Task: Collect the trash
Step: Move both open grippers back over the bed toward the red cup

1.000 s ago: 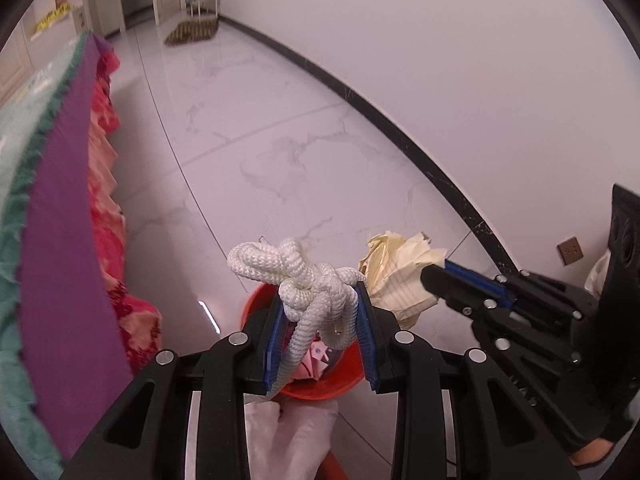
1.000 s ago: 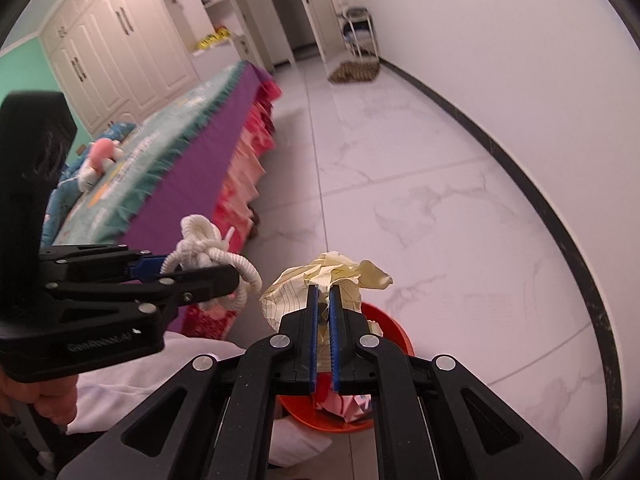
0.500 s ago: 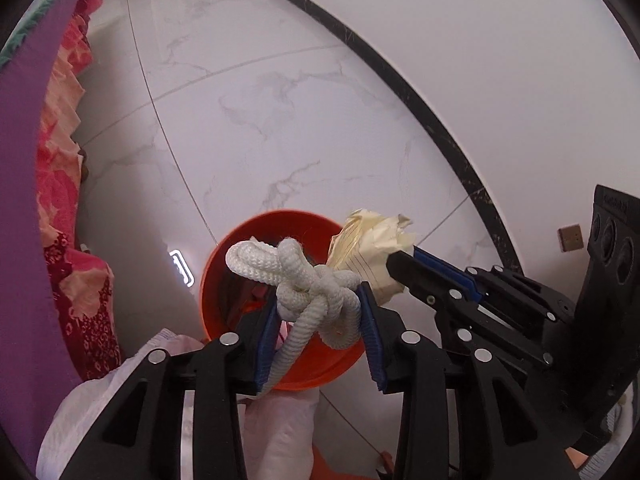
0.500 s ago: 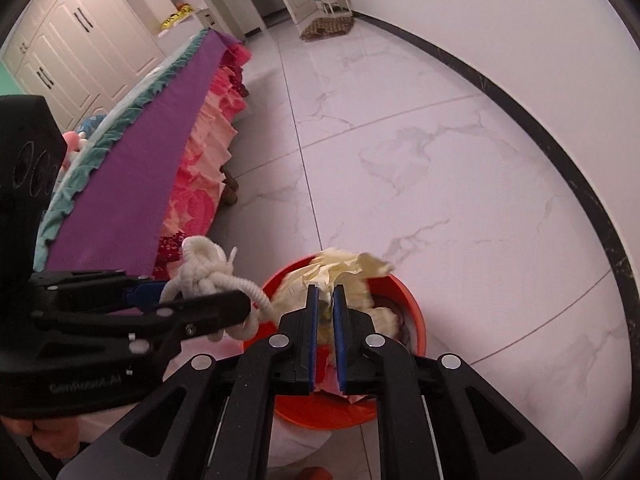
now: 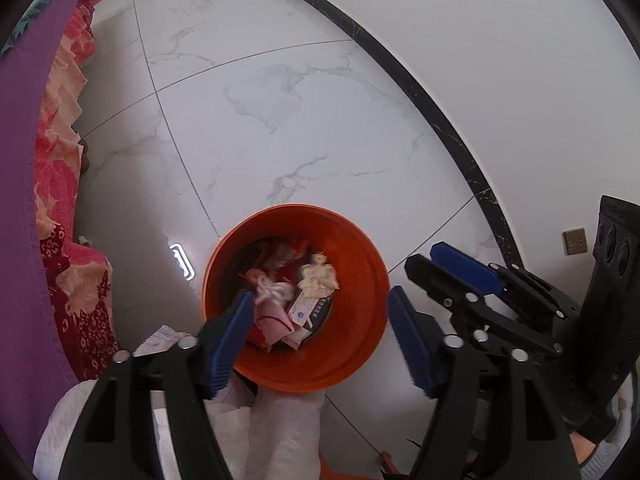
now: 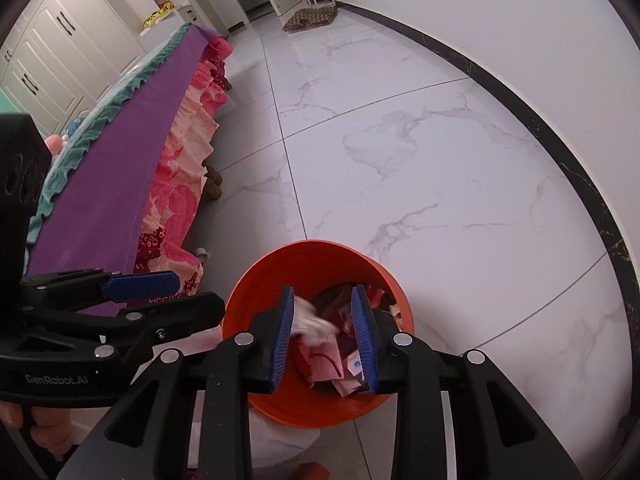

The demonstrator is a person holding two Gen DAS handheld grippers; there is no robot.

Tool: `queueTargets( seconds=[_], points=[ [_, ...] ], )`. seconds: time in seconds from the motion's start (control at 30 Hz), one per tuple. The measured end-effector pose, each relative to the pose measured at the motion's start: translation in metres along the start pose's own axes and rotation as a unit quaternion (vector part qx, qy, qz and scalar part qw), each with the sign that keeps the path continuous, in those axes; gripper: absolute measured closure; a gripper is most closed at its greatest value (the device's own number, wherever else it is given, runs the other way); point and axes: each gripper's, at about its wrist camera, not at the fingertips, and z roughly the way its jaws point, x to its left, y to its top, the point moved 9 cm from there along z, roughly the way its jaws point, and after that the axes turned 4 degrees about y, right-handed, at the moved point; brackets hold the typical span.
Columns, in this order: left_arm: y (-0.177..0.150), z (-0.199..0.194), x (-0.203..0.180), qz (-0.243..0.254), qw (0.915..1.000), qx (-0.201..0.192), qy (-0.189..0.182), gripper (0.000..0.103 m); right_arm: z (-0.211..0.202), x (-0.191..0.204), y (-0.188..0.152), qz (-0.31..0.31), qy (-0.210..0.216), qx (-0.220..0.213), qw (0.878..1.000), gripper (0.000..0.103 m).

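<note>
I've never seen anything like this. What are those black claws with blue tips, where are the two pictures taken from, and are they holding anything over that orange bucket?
No robot here: a person holds a black two-finger gripper in each hand, and a fisheye camera on each looks along its fingers. One picture comes from the left gripper, the other from the right gripper. Both hang over a round orange plastic bucket on the white marble-tile floor. Their jaws have just been opening and now hold nothing. A knotted white rope and a crumpled yellowish paper ball lie inside the bucket among wrappers.
</note>
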Motion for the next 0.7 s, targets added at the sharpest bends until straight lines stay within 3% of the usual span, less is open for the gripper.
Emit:
queueTargets(
  seconds=[0.07,0.37,0.53,0.63,0.7],
  points=[
    [0.0,0.0,0.0,0.004,1.0,-0.003,0.007,0.025,-0.006,-0.001,0.003,-0.004,-0.006,-0.006,1.0,0.072],
    [0.003,-0.012,0.002,0.002,0.9997,-0.022,0.006,0.025,-0.029,0.007,0.016,-0.017,-0.013,-0.027,0.999,0.072],
    [0.013,-0.051,0.006,-0.013,0.9974,-0.071,0.007,0.025,-0.067,0.033,0.032,-0.046,-0.015,-0.061,0.997,0.072],
    [0.016,-0.086,0.013,-0.02,0.9928,-0.114,0.03,0.025,-0.093,0.055,0.043,-0.067,-0.006,-0.086,0.994,0.071],
    [0.015,-0.113,0.019,-0.023,0.9878,-0.146,0.05,0.025,-0.116,0.076,0.051,-0.089,-0.002,-0.112,0.99,0.065]
  ],
)
